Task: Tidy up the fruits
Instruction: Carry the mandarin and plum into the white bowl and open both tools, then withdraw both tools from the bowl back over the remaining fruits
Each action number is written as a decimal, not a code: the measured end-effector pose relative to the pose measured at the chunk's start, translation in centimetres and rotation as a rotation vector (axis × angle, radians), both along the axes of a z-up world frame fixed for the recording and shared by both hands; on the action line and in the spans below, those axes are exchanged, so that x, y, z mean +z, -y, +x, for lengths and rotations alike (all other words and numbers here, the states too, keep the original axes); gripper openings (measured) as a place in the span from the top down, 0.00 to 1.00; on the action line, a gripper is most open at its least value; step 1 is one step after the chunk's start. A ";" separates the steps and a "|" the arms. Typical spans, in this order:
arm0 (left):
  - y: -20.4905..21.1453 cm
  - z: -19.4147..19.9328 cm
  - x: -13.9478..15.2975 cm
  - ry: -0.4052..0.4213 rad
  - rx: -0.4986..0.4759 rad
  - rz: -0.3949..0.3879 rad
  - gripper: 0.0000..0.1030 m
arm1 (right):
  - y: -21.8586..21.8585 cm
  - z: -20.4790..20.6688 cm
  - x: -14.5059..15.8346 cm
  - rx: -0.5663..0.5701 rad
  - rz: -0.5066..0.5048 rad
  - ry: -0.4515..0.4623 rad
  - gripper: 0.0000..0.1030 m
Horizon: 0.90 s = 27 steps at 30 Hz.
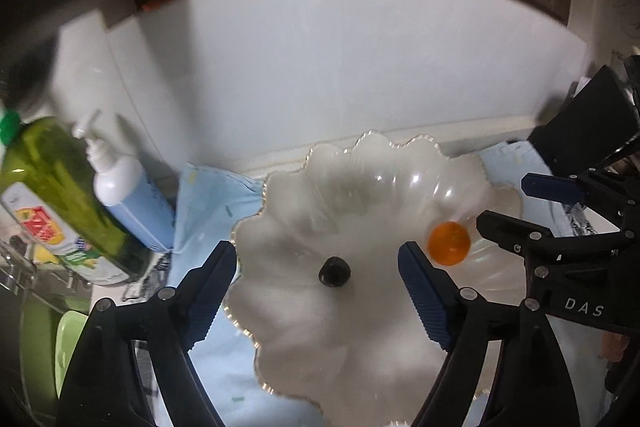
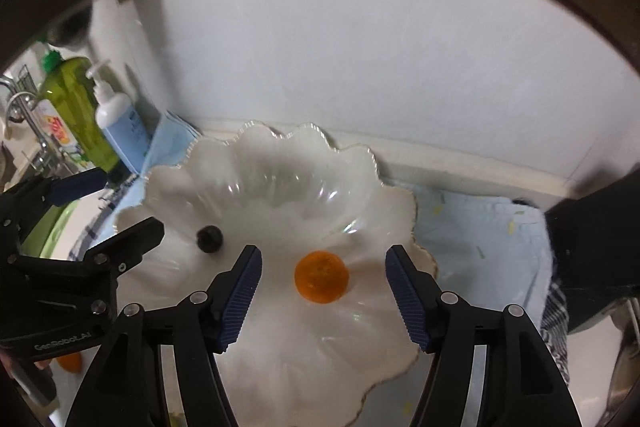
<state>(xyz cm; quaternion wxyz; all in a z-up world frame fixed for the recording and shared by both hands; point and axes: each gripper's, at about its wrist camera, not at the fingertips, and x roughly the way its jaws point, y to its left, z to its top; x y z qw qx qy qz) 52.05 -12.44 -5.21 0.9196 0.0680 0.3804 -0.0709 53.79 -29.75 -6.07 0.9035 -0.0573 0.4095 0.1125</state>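
A green bottle [image 1: 60,195] with a colourful label leans at the far left, touching a white pump dispenser [image 1: 120,187] with a blue label just beside it. A light blue cloth [image 2: 480,227] covers the bench. Behind rises a pale wall [image 1: 340,67]. A metal faucet [image 2: 20,107] shows at far left.

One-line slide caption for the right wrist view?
Open right hand-held gripper over a scalloped white bowl holding an orange fruit and a small dark fruit.
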 end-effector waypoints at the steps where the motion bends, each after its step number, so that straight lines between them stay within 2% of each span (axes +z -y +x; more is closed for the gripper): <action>1: 0.0 -0.7 0.5 0.019 0.001 0.005 0.17 | 0.1 -0.9 0.7 -0.002 0.000 0.022 0.37; 9: -1.3 -6.7 4.5 0.158 -0.006 0.027 0.09 | 0.1 -6.4 4.3 -0.008 0.029 0.140 0.37; 14: -2.3 -10.6 6.4 0.215 -0.001 0.020 0.07 | -0.4 -10.0 5.8 0.002 0.038 0.200 0.37; 21: -3.0 -15.6 7.5 0.286 0.014 0.038 0.04 | -1.4 -14.8 6.7 0.015 0.046 0.251 0.37; 27: -3.8 -19.2 7.8 0.303 0.016 0.022 0.04 | -2.1 -18.5 6.8 0.020 0.045 0.278 0.37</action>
